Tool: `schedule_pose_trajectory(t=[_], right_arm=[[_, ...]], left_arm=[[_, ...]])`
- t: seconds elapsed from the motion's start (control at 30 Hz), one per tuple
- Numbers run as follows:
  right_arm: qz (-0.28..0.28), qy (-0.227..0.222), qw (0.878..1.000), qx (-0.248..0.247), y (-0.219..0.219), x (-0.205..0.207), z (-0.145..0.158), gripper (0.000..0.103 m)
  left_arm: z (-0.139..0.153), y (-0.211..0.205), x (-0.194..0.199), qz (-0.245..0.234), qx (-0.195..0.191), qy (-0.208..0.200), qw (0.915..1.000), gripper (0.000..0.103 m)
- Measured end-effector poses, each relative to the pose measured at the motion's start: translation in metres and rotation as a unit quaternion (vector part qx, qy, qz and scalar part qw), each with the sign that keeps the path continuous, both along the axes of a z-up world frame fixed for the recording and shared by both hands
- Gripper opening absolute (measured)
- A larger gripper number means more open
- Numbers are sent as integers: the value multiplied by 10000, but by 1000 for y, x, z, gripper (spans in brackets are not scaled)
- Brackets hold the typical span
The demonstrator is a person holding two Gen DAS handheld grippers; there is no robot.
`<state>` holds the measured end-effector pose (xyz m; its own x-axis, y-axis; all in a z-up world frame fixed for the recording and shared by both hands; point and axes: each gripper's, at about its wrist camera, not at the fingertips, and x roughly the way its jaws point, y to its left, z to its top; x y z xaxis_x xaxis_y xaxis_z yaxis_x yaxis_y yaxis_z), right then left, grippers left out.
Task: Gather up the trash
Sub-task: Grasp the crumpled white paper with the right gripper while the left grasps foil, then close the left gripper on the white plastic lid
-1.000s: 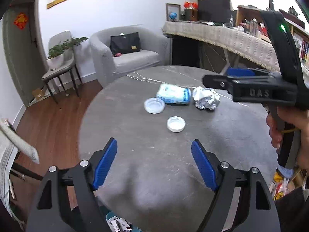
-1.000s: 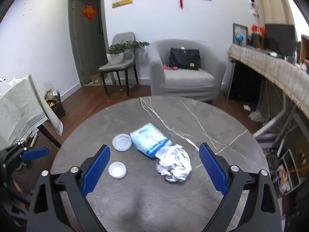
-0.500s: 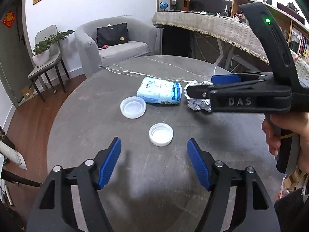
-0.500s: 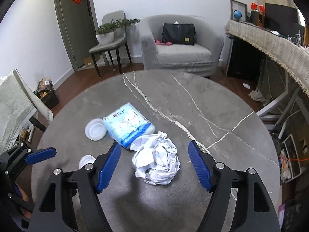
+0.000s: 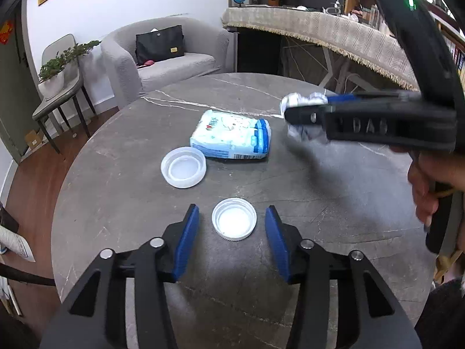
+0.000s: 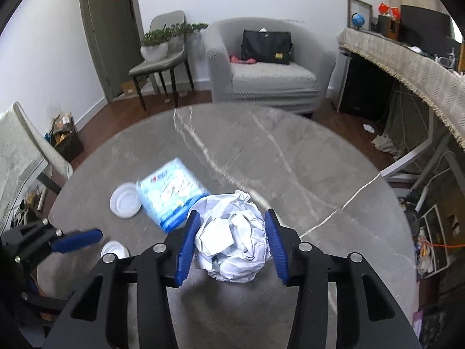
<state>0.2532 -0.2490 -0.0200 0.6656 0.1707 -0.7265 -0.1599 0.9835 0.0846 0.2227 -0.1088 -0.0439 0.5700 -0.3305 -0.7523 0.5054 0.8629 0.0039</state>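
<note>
A small white cap [image 5: 234, 222] lies on the round grey table [image 5: 122, 197], between the blue pads of my left gripper [image 5: 232, 241], which is open around it with gaps on both sides. A crumpled white paper ball [image 6: 232, 240] sits between the pads of my right gripper [image 6: 231, 241], which has closed in on it; both pads touch the paper. The ball also shows in the left wrist view [image 5: 302, 116], behind the right gripper. A light blue tissue pack [image 5: 232, 138] and a larger clear lid [image 5: 183, 167] lie further out.
A grey armchair [image 6: 264, 67] with a black bag stands beyond the table. A chair with a potted plant [image 6: 162, 49] is to its left. A long cloth-covered desk [image 5: 319, 32] runs along the right. A cloth-draped seat [image 6: 20, 157] stands at the left.
Both grippers have moved forward and down to the table. The left jaws have narrowed around the small cap. The right jaws have closed onto the paper ball.
</note>
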Motion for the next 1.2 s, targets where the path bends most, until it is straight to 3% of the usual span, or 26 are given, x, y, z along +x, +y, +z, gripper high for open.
schedule_pose_trajectory(t=[0.17, 0.3, 0.63, 0.8, 1.2], right_arm=[[-104, -124, 9998, 105, -8, 3, 6, 47], [-105, -105, 9993, 348, -7, 3, 9, 47], [45, -329, 9989, 340, 14, -10, 18, 47], [133, -369, 9981, 472, 26, -22, 22, 47], [256, -645, 9953, 675, 43, -72, 26, 47]], left_arm=[[-1, 2, 1, -10, -14, 47, 10000, 33], [1, 5, -1, 53, -95, 55, 9999, 33], [17, 22, -16, 468, -370, -160, 9981, 33], [33, 43, -30, 1038, -565, -280, 9926, 33], [56, 85, -82, 1791, -712, -682, 9789, 33]])
